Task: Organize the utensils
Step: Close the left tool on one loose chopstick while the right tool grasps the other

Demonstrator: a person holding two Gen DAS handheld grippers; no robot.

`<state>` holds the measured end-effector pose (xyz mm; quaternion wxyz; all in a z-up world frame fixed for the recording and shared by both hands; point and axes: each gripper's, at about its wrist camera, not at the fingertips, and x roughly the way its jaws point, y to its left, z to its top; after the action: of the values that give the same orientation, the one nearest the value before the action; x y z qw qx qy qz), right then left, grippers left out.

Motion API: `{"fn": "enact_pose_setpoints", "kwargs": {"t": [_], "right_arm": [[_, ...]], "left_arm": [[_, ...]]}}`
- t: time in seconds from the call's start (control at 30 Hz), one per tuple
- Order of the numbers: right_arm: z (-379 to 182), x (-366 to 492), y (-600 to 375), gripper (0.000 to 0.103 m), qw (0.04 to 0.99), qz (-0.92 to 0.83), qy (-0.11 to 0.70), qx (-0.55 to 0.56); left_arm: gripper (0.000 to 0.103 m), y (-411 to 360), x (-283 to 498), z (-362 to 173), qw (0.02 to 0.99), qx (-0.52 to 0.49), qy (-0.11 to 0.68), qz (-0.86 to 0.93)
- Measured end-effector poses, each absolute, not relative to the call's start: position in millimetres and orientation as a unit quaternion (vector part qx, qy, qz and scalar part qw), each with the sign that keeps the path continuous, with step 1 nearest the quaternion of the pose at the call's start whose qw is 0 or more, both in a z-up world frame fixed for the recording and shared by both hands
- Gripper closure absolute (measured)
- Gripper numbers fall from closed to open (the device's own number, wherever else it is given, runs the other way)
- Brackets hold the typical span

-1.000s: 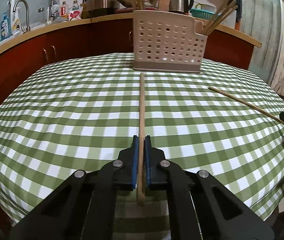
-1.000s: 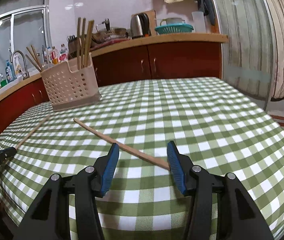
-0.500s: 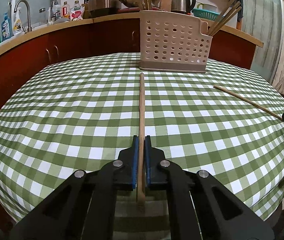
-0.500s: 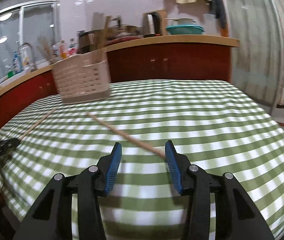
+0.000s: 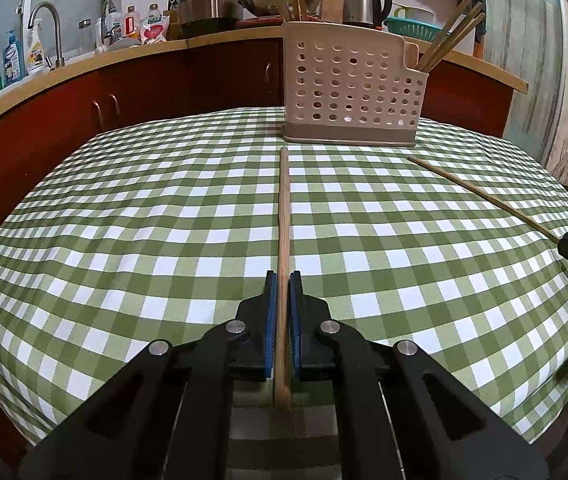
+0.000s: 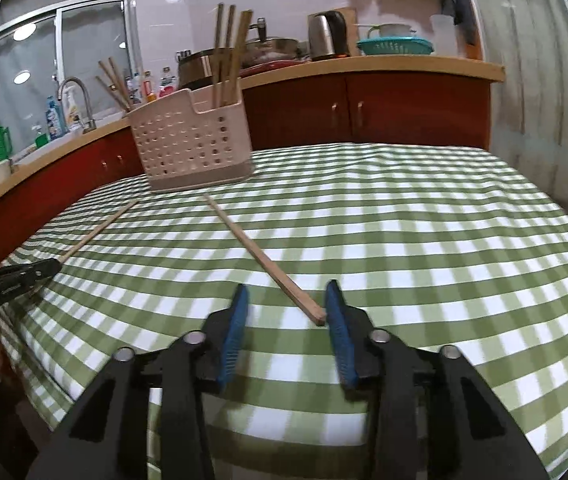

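Right claw closing around second chopstick's near end near tabletop's front edge; I should centre it, left claw clamped on first chopstick.

Right gripper: blue-padded jaws are narrower than a second ago and closing. The thin wooden chopstick lying on the green-and-white checked cloth now has its near end between them, close against the right pad (contact not certain), no squeeze yet. In the right wrist view the beige perforated plastic utensil holder sits further right in frame than before.
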<state>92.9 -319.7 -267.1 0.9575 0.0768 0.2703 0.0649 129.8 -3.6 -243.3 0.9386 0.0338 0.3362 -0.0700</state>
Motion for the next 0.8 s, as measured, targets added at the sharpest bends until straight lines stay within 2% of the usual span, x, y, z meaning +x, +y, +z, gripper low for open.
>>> {"fn": "enact_pose_setpoints", "kwargs": {"t": [0.1,0.27,0.37,0.5,0.8], "right_arm": [[-265.5,93.2,-306.7,0.075,0.956,0.086,0.273,0.067],[-264.6,97.0,-285.3,0.078,0.955,0.101,0.275,0.044],[-263.3,99.3,-281.6,0.085,0.955,0.099,0.275,0.043],[-262.3,104.3,-280.7,0.089,0.957,0.095,0.272,0.043],[-262.1,103.8,-277.5,0.093,0.959,0.086,0.267,0.030]], "left_arm": [[0.096,-3.6,130.1,-243.3,0.939,0.033,0.336,-0.070],[0.096,-3.4,130.6,-243.1,0.939,0.037,0.336,-0.071],[0.096,-2.3,130.9,-242.7,0.939,0.038,0.335,-0.072],[0.096,-3.5,130.7,-243.1,0.939,0.036,0.333,-0.073],[0.096,-4.1,127.7,-245.6,0.944,0.039,0.319,-0.072]]}}
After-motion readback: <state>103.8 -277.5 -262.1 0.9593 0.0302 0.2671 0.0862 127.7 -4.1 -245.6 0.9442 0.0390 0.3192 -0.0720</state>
